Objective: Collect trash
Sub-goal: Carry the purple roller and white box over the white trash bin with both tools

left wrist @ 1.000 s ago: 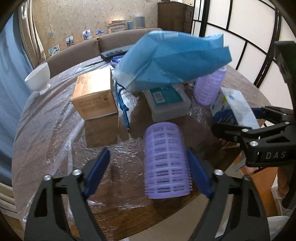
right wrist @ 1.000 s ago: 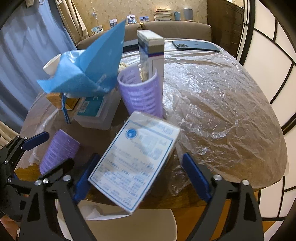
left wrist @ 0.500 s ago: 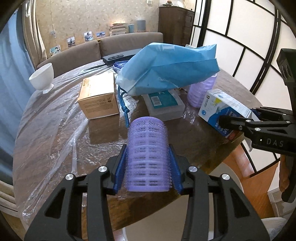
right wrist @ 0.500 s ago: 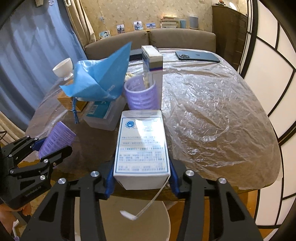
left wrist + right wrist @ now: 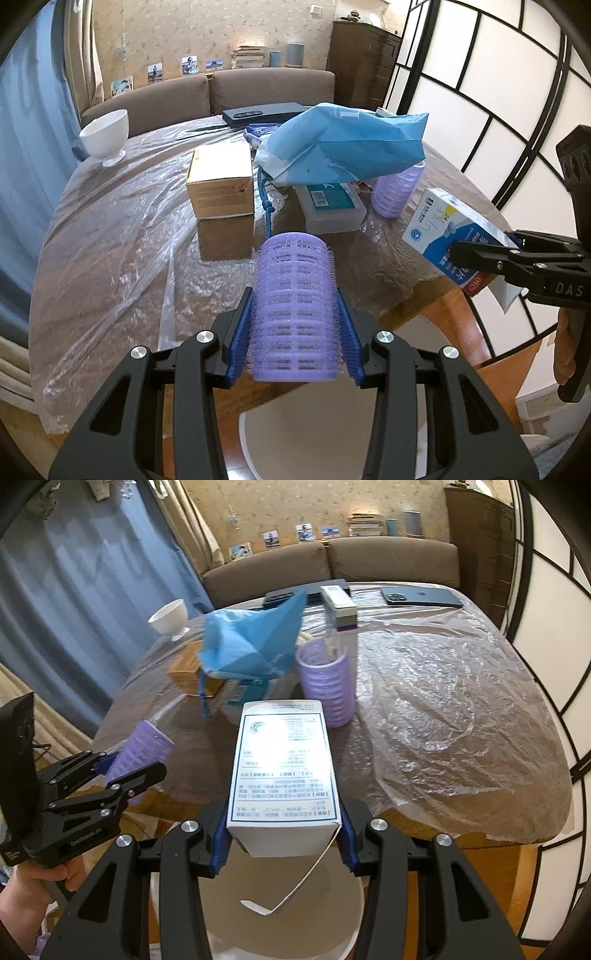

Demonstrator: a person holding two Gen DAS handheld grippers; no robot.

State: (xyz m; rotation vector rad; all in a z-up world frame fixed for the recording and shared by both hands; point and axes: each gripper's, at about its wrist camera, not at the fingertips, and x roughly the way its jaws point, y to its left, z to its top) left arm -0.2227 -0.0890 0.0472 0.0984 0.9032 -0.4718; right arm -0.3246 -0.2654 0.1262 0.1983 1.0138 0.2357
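Observation:
My left gripper (image 5: 294,334) is shut on a purple hair roller (image 5: 293,295) and holds it above the near table edge, over a white bin (image 5: 306,439). My right gripper (image 5: 282,823) is shut on a white and blue carton (image 5: 283,764), its flap hanging open, also over the bin (image 5: 280,915). The carton (image 5: 448,236) and right gripper (image 5: 517,258) show at the right of the left wrist view. The roller (image 5: 142,747) and left gripper (image 5: 107,771) show at the left of the right wrist view.
On the plastic-covered table (image 5: 110,236) lie a blue bag (image 5: 343,147), a brown box (image 5: 219,184), a clear case (image 5: 328,206), a second purple roller (image 5: 395,192), a white bowl (image 5: 105,134), a tall carton (image 5: 340,609) and a phone (image 5: 421,597).
Both grippers closed on their objects, the roller and the carton, then lifted them and drew back from the table to above the white bin.

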